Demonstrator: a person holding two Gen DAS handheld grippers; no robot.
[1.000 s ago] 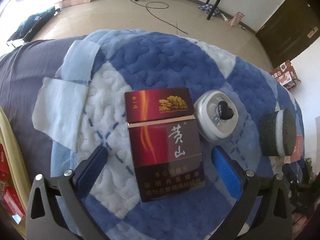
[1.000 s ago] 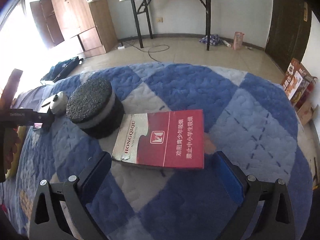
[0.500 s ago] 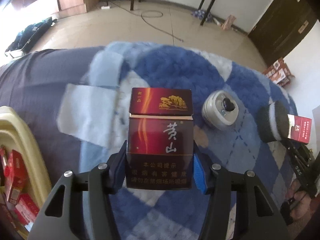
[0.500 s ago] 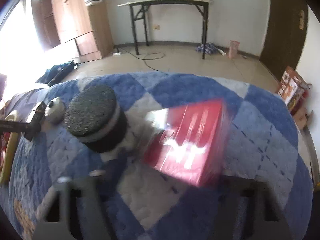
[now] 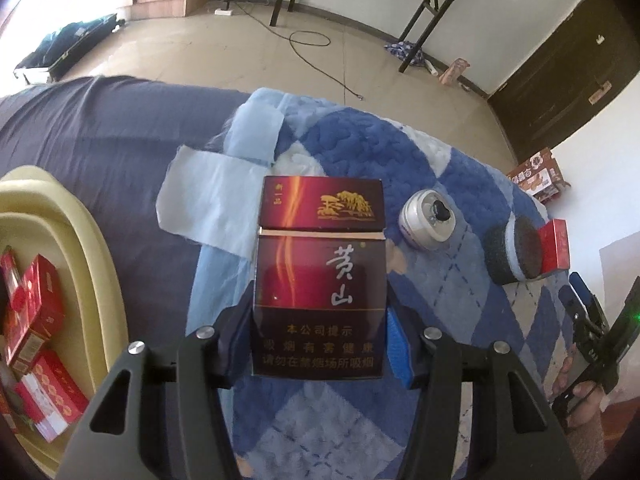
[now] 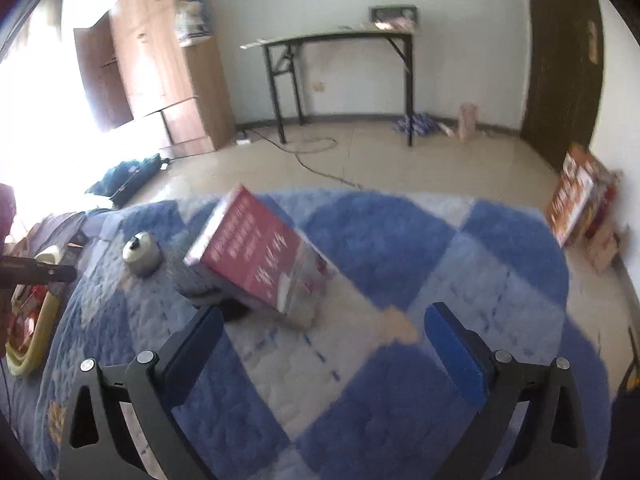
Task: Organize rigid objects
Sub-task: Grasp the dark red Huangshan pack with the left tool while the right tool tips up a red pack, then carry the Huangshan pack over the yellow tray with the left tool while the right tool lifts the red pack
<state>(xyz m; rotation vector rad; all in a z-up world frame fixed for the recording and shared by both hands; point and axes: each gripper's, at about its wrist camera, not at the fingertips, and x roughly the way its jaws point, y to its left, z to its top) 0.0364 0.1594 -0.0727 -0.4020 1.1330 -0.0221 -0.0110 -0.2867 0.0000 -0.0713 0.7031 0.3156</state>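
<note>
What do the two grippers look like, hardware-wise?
Both match: the left gripper and right gripper have black angular linkage arms with silver pivot bolts and blue ribbed pads on the fingers. No cables or sleeves visible.

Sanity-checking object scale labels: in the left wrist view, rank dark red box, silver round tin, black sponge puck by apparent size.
1. dark red box, largest by far, though it is closest to the camera.
2-3. silver round tin and black sponge puck look alike; not ranked.
</note>
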